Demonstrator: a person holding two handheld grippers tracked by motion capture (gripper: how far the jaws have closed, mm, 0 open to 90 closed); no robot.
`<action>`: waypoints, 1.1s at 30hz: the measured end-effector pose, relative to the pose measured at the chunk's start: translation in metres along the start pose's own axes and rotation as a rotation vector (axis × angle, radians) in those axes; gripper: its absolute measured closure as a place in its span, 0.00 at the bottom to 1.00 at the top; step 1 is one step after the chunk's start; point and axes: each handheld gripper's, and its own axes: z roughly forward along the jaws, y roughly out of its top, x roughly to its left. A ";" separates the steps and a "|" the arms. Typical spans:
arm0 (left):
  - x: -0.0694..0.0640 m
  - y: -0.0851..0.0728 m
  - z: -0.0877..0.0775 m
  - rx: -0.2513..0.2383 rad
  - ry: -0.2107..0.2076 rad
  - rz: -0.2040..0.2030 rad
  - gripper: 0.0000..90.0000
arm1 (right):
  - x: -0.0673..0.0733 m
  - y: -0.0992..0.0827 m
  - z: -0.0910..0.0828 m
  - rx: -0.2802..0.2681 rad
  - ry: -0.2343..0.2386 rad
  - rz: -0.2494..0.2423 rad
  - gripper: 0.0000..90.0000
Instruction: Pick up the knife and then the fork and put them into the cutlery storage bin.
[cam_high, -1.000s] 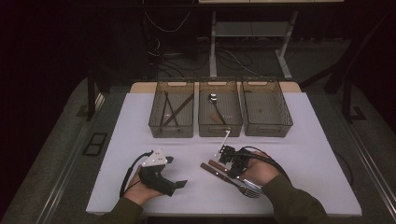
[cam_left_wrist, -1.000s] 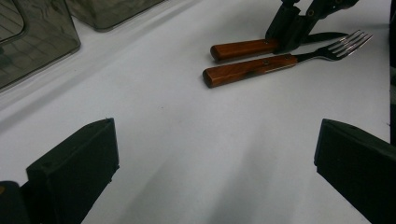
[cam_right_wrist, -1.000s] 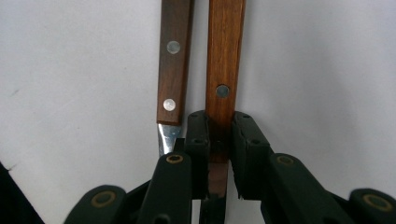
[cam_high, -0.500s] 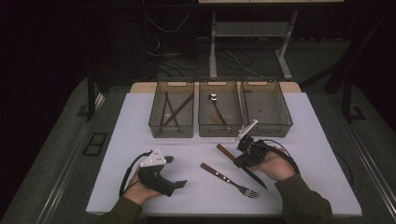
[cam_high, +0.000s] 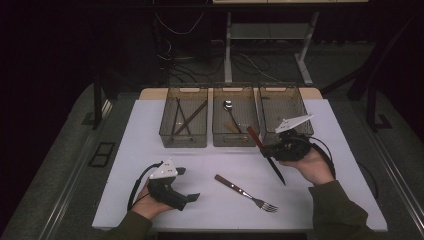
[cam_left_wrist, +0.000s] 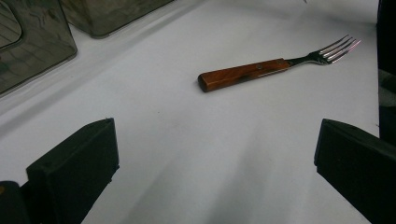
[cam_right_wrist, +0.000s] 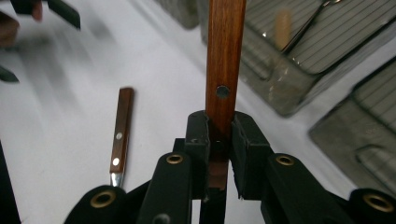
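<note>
The left gripper (cam_high: 187, 184) is held low in the lower left of the high view, gripped from behind by the left hand (cam_high: 150, 200), its jaws spread wide with nothing between them. The right gripper (cam_high: 267, 149) is held raised at centre right by the right hand (cam_high: 310, 164), palm up, its jaws clamped on a wooden-handled knife (cam_right_wrist: 224, 56).

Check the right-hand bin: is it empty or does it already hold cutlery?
Empty. In the high view the right bin shows only bare ribbed floor, while the right gripper holds the knife in front of it.
</note>
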 end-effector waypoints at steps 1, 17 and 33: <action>0.000 0.000 0.000 -0.001 0.001 0.000 0.00 | -0.003 0.001 -0.004 -0.013 -0.008 0.003 0.87; 0.001 0.000 0.000 -0.005 -0.003 -0.004 0.00 | -0.054 0.042 -0.058 -0.196 -0.165 0.053 0.87; 0.001 0.000 0.000 -0.005 -0.012 -0.005 0.00 | -0.131 0.054 -0.041 -0.208 -0.346 0.161 0.86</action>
